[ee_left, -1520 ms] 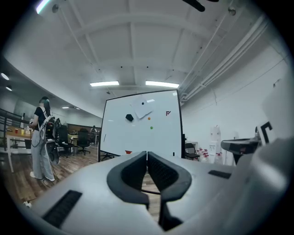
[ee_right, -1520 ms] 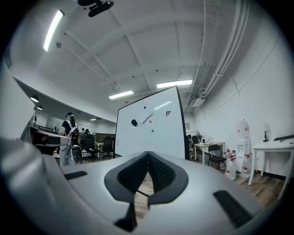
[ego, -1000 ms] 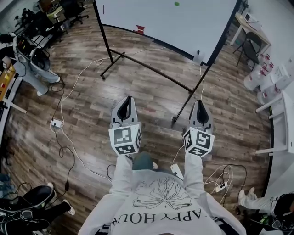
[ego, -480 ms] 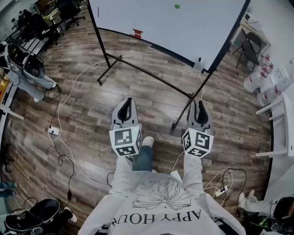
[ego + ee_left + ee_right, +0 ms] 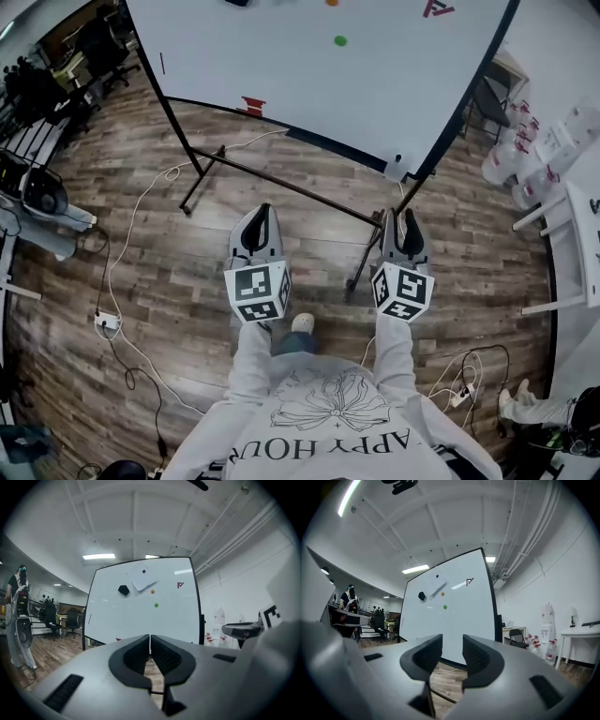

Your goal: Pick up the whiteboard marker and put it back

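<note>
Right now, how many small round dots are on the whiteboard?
3: a dark dot on the paper sheet near the top, an orange dot below it, and a green dot lowest. Others may be hidden lower down.

The whiteboard marker (image 5: 161, 64) seems to be the thin dark stick near the left edge of the whiteboard (image 5: 394, 94) (too small to tell for sure). It stands upright against the white surface, about halfway up, above the wooden floor (image 5: 169, 272).
</note>
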`<action>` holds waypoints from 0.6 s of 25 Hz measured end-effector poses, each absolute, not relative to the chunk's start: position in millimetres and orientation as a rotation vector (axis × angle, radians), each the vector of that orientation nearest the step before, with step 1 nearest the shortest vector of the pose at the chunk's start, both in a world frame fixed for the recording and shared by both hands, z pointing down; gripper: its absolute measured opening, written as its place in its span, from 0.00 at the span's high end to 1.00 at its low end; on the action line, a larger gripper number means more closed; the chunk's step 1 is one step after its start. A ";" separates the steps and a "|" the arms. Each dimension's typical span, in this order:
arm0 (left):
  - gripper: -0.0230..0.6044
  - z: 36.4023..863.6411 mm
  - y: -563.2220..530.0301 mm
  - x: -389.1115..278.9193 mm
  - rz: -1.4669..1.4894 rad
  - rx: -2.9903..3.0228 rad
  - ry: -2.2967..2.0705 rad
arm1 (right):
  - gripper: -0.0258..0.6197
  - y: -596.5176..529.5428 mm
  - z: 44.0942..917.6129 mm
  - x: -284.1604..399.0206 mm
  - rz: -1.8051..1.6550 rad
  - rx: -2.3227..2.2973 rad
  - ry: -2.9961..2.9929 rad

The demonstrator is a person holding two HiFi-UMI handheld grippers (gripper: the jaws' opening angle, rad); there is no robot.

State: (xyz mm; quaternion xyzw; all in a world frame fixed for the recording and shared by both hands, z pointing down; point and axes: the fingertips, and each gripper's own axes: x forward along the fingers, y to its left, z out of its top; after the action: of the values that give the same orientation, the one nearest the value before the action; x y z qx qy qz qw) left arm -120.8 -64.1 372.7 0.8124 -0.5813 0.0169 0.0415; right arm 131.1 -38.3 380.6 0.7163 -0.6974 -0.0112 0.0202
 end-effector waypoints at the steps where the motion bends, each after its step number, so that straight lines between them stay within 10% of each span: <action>1: 0.95 372.6 -77.4 -119.3 0.053 2.499 -1.766 | 0.78 -49.5 381.7 132.0 -0.032 2.232 -2.150; 15: 0.95 399.3 -190.5 -93.2 0.120 2.506 -1.666 | 0.76 -146.8 417.4 165.8 0.058 2.265 -1.998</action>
State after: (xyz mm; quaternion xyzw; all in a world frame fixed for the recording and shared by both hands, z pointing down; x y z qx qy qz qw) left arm -93.2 -190.5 399.3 0.8303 -0.5520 0.0398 0.0651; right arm 165.8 -146.8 417.4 0.7485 -0.6601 0.0192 0.0604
